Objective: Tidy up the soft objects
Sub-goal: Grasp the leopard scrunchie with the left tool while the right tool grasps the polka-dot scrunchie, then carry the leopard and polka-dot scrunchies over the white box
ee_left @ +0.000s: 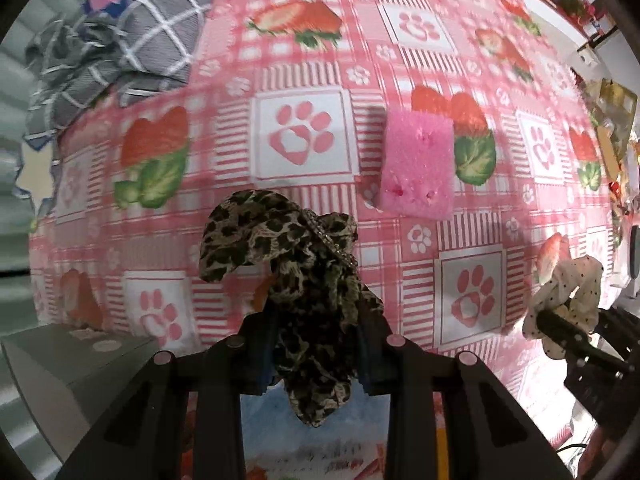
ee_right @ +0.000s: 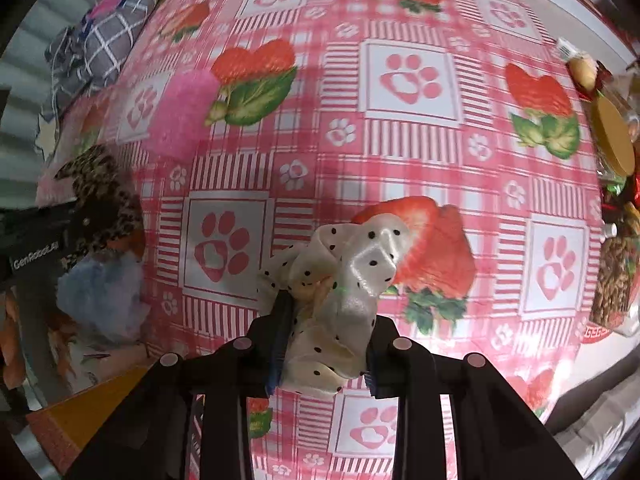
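Observation:
My left gripper (ee_left: 316, 344) is shut on a leopard-print scrunchie (ee_left: 280, 248), which bunches up between the fingers above the pink strawberry tablecloth (ee_left: 304, 60). A pink sponge (ee_left: 418, 164) lies flat on the cloth beyond it. My right gripper (ee_right: 326, 344) is shut on a white scrunchie with black dots (ee_right: 348, 276), lifted off the cloth. In the left wrist view that white scrunchie (ee_left: 568, 296) and the right gripper show at the right edge. In the right wrist view the leopard scrunchie (ee_right: 100, 196) and the blurred pink sponge (ee_right: 180, 108) show at the left.
A grey checked cloth (ee_left: 132, 44) is heaped at the far left corner of the table. A light blue fluffy thing (ee_right: 100, 296) lies lower left in the right wrist view. Jars and snack packets (ee_right: 616, 216) crowd the right edge. A grey box (ee_left: 60, 368) stands lower left.

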